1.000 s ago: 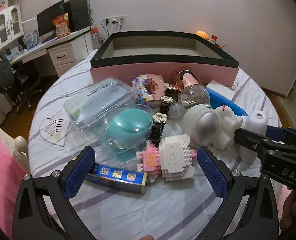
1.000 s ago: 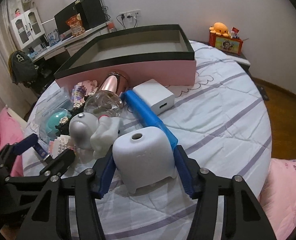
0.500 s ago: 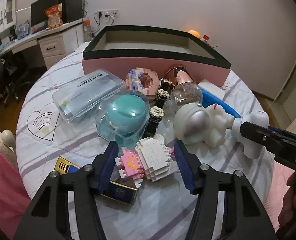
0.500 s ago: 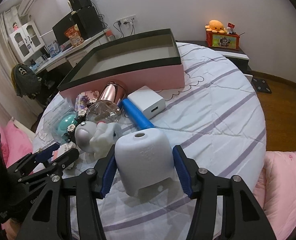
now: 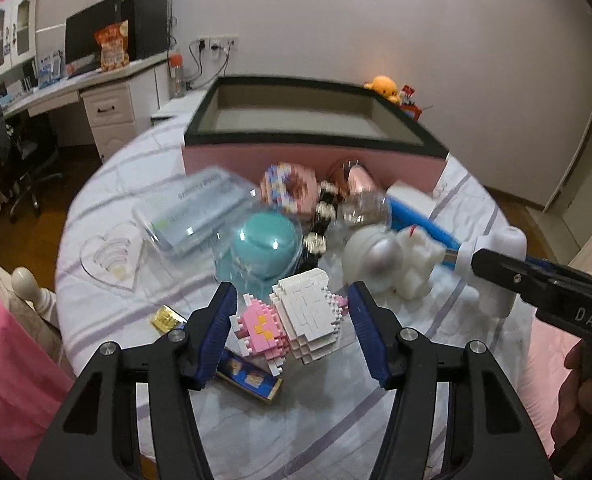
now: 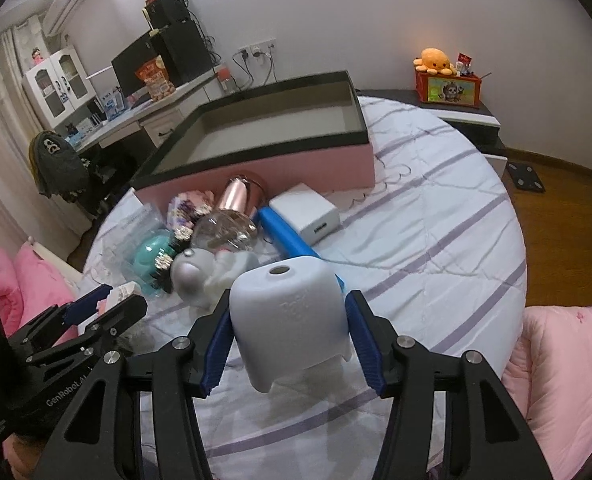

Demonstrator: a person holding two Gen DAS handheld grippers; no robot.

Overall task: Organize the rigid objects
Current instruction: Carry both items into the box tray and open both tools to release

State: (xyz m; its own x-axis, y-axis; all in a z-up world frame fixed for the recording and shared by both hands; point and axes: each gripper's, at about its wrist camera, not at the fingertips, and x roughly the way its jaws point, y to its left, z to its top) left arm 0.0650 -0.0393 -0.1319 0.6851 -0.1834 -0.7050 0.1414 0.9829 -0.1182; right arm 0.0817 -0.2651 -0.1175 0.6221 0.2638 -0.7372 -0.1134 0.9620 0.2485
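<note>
Both grippers are loaded and off the bed.

Left gripper [image 5: 291,322]: blue pads clamped across the pink-and-white brick-built figure [image 5: 296,322], one pad at each end. It hangs above the striped sheet [image 5: 328,408], over the blue-and-gold box [image 5: 247,376]. Rigid overall, but it's small snap-together bricks and looks light; I'd expect side load to pop pieces off. The grip spans the long axis, with the protruding pink bits near the left pad. Broad white body faces would be the safer place to pinch. Set it down, don't drop it.

Right gripper [image 6: 287,336]: pads closed on the flanks of the white tooth-shaped holder [image 6: 291,316], which has a hole on top and stubby legs below. It's lifted clear; I can see its shadow on the sheet. Looks like hollow moulded plastic or silicone: light, smooth, somewhat slippery. The sides taper, so it could creep out of the pads if tilted. A mid-height hold on the widest section looks right.

Target is presumably the pink box with black rim [image 6: 279,160] at the far side of the bed. It's empty as far as I can see.

The rest of the pile sits between the grippers and the box: astronaut figure [image 5: 388,256], perfume bottle [image 6: 231,220], teal thing in a clear case [image 5: 263,246].
</note>
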